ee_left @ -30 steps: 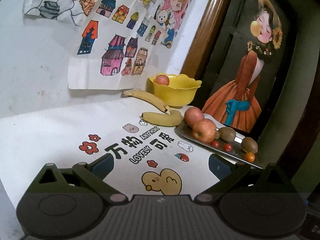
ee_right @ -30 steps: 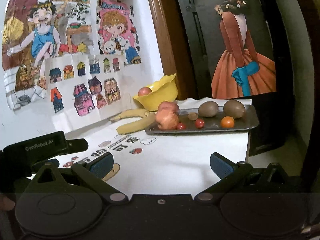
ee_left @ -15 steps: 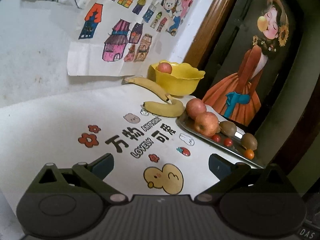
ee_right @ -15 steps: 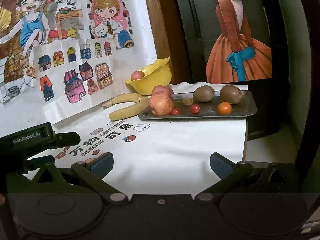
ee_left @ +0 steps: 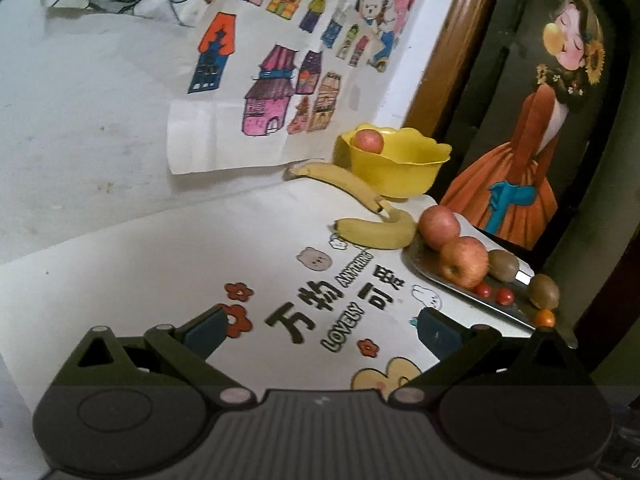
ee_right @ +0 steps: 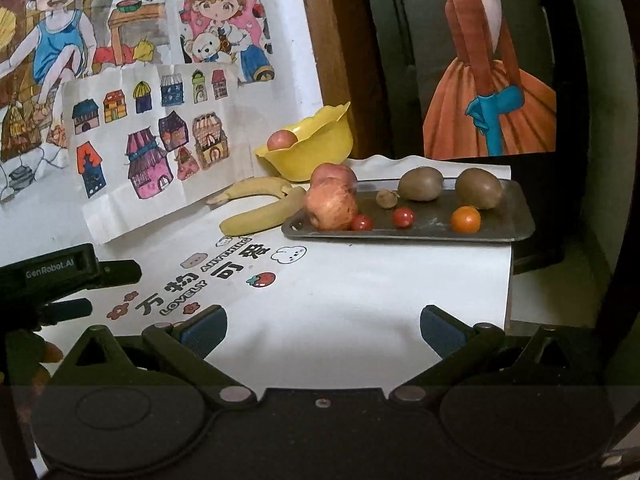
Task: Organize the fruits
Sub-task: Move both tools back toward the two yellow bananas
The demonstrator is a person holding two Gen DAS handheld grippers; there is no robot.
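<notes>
Both the left gripper (ee_left: 320,332) and right gripper (ee_right: 323,330) hover spread apart and empty, the fruit tray (ee_right: 500,232) far ahead. Only the right wrist view shows a small brown nut (ee_right: 386,198) on it.

Fruit sitting mid-frame, right wrist view.
Tray (ee_right: 516,216) lying centre-right, carrying apples (ee_right: 331,206) and kiwis (ee_right: 421,183); bananas (ee_right: 264,216) lying left of it; bowl (ee_right: 320,148) sitting behind.
</notes>
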